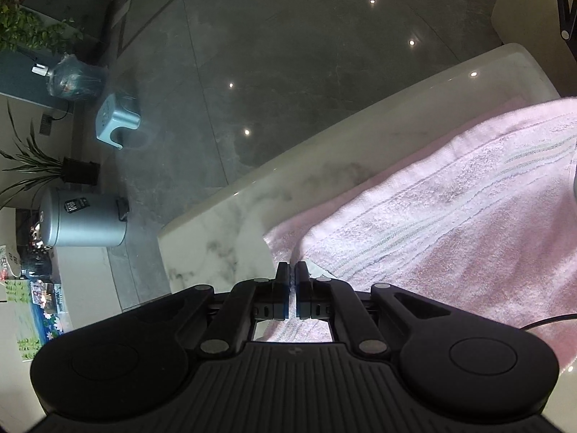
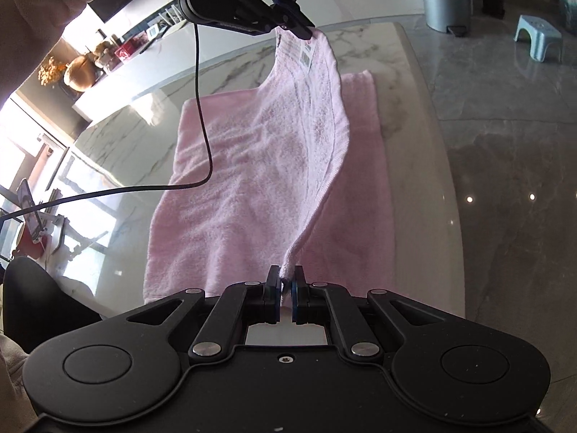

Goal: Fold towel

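Pink towel (image 2: pixel 252 166) half-lifted, one long edge strung between my two tongs — the bottom layer flat on the marble desk (image 2: pixel 414 83).

From the right wrist view, my right tongs (image 2: pixel 285 281) are pinched nearly closed on the near corner of the raised edge, and my left tongs (image 2: pixel 306 32) grip the far corner beside the sewn-in label, so the held edge runs near-to-far above the towel's right side. The towel's long axis lies the same way, stretching away from my right tongs toward the left ones. In the left wrist view the left tongs (image 1: pixel 292 274) sit closed with the label just at their tips. I judge the coming move as carrying this edge across to meet the opposite long side — both corners need to travel together, kept parallel, or the fold lands skewed.
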The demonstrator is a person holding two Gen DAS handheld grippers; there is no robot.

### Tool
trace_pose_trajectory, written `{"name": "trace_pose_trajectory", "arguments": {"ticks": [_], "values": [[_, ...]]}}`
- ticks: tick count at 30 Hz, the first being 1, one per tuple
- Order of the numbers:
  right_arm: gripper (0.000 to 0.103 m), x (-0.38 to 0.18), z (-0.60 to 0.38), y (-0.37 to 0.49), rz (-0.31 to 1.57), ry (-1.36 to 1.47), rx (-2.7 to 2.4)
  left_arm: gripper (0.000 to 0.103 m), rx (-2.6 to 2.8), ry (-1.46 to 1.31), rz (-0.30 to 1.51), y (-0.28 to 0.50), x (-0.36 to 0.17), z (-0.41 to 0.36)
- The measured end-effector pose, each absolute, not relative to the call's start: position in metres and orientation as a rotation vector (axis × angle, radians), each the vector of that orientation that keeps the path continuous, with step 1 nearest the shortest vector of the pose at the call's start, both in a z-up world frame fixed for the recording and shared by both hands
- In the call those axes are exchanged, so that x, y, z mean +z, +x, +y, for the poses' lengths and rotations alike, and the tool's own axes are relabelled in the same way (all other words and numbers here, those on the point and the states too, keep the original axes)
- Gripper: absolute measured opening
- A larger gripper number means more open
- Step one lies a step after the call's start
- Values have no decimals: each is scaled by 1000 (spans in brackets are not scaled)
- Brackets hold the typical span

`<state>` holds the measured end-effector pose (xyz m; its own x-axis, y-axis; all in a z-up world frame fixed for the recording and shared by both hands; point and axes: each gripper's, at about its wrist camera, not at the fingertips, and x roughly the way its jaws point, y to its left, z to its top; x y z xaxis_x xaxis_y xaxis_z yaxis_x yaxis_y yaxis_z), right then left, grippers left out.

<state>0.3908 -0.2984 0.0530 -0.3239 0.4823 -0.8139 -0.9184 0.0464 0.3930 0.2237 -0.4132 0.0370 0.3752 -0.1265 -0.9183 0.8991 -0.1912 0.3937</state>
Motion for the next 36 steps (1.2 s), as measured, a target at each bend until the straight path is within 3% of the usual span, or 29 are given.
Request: {"name": "trace_pose_trajectory", "arguments": {"ticks": [13,18,28,36], "values": [[4,10,-286,409,1184,-594,1485,3,-1114,1452,757,246,-9,-426],[6,6,-284,410,1171,-640,1449,7,-1100,1440,717,248,-16,-427],[20,19,-289,406,1091,-743,1377,28,-1035,1408,599,244,-20,-427],[21,32,-297,413,1047,-792,1291,30,-982,1340,587,237,1,-414]]}}
